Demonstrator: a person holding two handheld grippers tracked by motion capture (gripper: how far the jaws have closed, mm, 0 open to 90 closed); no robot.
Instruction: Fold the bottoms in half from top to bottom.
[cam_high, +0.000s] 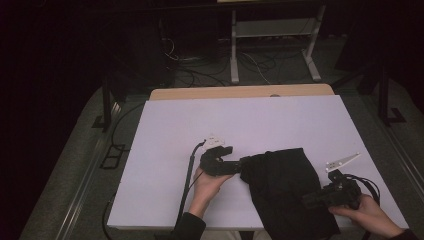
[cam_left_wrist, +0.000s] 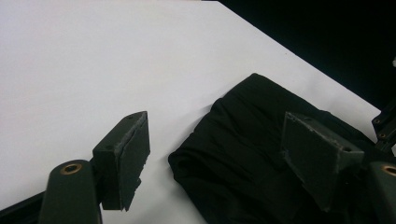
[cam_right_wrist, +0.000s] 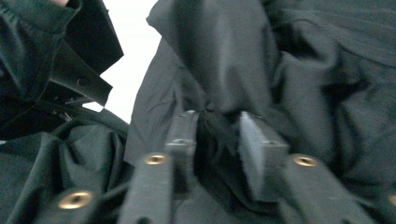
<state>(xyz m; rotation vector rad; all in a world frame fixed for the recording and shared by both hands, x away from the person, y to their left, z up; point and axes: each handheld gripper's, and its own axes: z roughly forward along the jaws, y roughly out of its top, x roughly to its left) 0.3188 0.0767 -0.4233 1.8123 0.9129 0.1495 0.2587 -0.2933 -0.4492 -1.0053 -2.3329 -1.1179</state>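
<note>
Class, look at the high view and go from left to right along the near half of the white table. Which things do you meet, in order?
Left tongs' trailing cable → left tongs, at the cloth's left edge → black cloth → right tongs, at the cloth's right edge → the person's right hand.

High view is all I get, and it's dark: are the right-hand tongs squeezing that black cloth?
Observer: In the right gripper view, the right tongs stand slightly apart, with a fold of the black cloth between them, not visibly pinched.
Operator: And the left ones?
Observer: The left tongs gape wide, one jaw over the table, the other over the cloth.
Operator: How does the cloth lie there?
Observer: Its edge is rumpled into soft folds, on bare white tabletop.
</note>
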